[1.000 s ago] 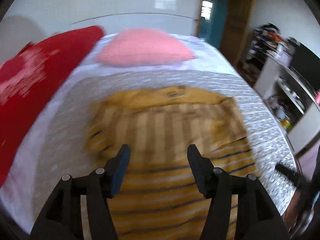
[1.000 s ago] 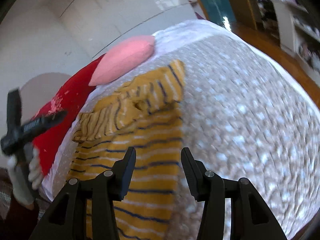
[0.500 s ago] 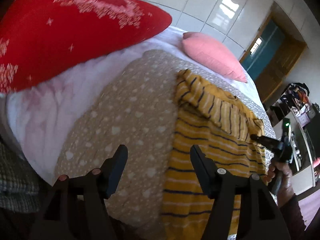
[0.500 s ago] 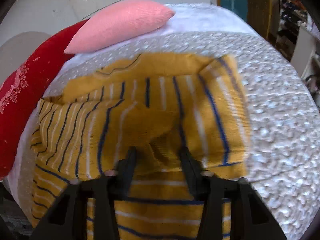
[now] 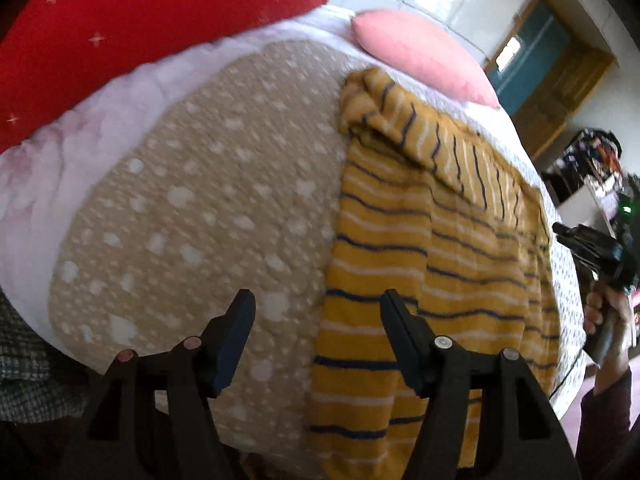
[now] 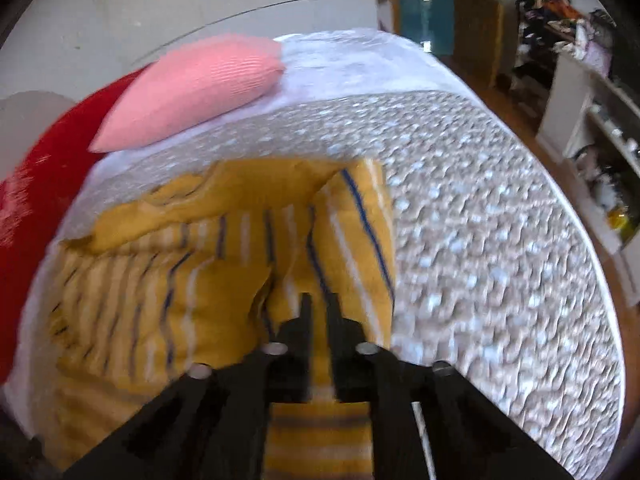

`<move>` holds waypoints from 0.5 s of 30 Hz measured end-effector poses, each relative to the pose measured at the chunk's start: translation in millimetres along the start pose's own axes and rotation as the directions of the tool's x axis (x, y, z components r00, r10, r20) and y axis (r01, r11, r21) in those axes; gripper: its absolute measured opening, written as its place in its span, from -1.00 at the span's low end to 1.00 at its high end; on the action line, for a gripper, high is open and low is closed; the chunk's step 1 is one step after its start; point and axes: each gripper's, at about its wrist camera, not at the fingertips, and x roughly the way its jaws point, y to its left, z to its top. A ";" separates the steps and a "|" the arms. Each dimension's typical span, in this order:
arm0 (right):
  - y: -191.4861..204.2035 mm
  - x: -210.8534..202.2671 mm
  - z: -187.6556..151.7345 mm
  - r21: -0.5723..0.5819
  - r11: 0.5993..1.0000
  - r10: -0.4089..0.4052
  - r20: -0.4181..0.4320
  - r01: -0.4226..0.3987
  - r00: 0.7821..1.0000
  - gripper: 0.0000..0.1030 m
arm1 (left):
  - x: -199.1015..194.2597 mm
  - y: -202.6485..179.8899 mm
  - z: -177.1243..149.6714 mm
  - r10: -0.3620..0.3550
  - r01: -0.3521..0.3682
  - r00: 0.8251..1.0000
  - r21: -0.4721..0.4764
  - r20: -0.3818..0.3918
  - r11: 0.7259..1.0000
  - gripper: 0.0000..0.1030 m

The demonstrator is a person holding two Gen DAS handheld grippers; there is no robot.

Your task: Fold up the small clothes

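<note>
A yellow sweater (image 5: 420, 248) with dark blue and white stripes lies flat on the dotted bedspread (image 5: 200, 220), its sleeve folded across the top. My left gripper (image 5: 316, 300) hangs open above the sweater's left edge, nothing between its fingers. In the right wrist view my right gripper (image 6: 320, 304) pinches a raised fold of the sweater (image 6: 200, 264) near its right side; the jaws are opening slightly with the cloth still between them. At the far right of the left wrist view, a hand (image 5: 608, 320) holds the right gripper.
A pink pillow (image 6: 192, 88) and a red pillow (image 5: 120, 28) lie at the head of the bed. The bedspread (image 6: 480, 260) stretches bare to the sweater's right. White shelves (image 6: 592, 120) with clutter stand beyond the bed's right edge, and a teal door (image 5: 532, 52) is behind.
My left gripper swung from above the sweater's middle out to its left edge and came lower. My right gripper closed on the sweater's right part and lifted a fold of it inward.
</note>
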 end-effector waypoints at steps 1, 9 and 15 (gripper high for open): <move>-2.3 -9.1 -10.1 -0.005 1.000 0.026 0.001 -0.026 1.000 -0.25 | 2.6 -2.1 -2.4 0.000 0.000 1.000 0.006 -0.009 1.000 0.24; -37.2 -51.6 -106.6 0.050 0.995 0.090 -0.055 -0.087 0.994 -0.05 | 8.9 -17.5 -21.7 0.015 -0.015 1.000 0.051 0.013 0.999 0.35; -61.3 -56.9 -156.2 0.207 0.952 0.243 -0.064 -0.226 0.968 0.01 | 6.0 -32.0 -44.9 0.010 -0.010 1.000 0.118 -0.001 0.993 0.54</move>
